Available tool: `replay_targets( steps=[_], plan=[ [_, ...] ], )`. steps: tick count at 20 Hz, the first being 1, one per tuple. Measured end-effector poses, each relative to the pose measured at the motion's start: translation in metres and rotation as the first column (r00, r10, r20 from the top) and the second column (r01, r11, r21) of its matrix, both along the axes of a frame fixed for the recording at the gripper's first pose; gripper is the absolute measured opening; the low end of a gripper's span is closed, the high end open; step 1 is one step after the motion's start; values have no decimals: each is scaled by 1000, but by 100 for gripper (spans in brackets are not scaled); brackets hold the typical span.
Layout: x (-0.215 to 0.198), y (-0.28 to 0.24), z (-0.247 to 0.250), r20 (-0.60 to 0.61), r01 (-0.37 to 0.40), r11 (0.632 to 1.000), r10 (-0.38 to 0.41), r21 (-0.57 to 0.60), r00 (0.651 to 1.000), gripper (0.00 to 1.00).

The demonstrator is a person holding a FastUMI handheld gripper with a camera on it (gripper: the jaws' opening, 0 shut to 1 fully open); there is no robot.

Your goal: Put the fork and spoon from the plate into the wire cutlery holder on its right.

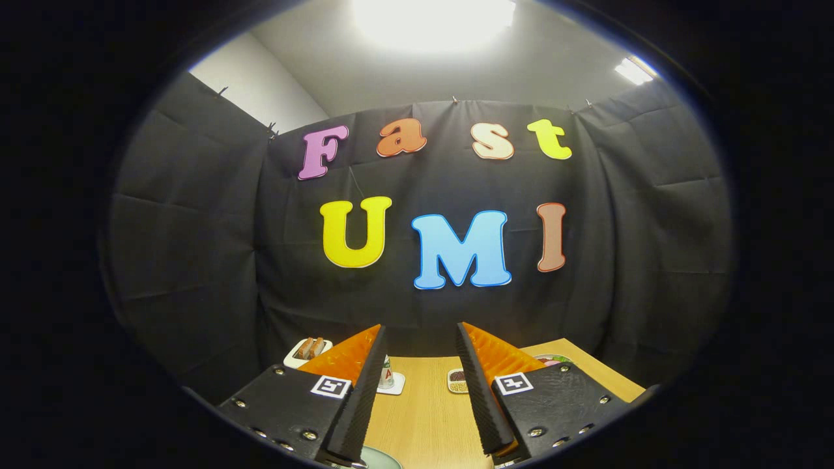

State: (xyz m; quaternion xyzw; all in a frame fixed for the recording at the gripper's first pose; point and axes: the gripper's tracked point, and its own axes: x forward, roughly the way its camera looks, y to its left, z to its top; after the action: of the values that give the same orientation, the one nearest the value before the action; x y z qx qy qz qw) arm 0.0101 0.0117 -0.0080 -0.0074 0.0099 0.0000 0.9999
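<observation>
We are holding the claw (420,391) wide open with nothing between its fingers, pointing level across the desk (423,417) toward the booth's dark wall rather than down at the work. A pale greenish rim, probably the plate (378,460), is just peeking in beneath and between the finger bases, so we are judging that the cutlery is lying below and very near us. We cannot make out the fork, the spoon, their long axes or the wire holder, so tilting down looks necessary first.
</observation>
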Motion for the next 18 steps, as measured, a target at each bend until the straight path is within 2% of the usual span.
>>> replay_targets(
  steps=[7, 11, 14, 18],
  plan=[
    [4, 22, -33, -92, -60, 998, 58, -15, 994, 66],
    [6, 38, -72, -219, -113, 994, 112, 6, 969, 66],
    [4, 51, -113, -346, -153, 988, 154, 31, 925, 66],
    [-6, 69, -174, -513, -198, 975, 221, 100, 830, 66]
  ],
)
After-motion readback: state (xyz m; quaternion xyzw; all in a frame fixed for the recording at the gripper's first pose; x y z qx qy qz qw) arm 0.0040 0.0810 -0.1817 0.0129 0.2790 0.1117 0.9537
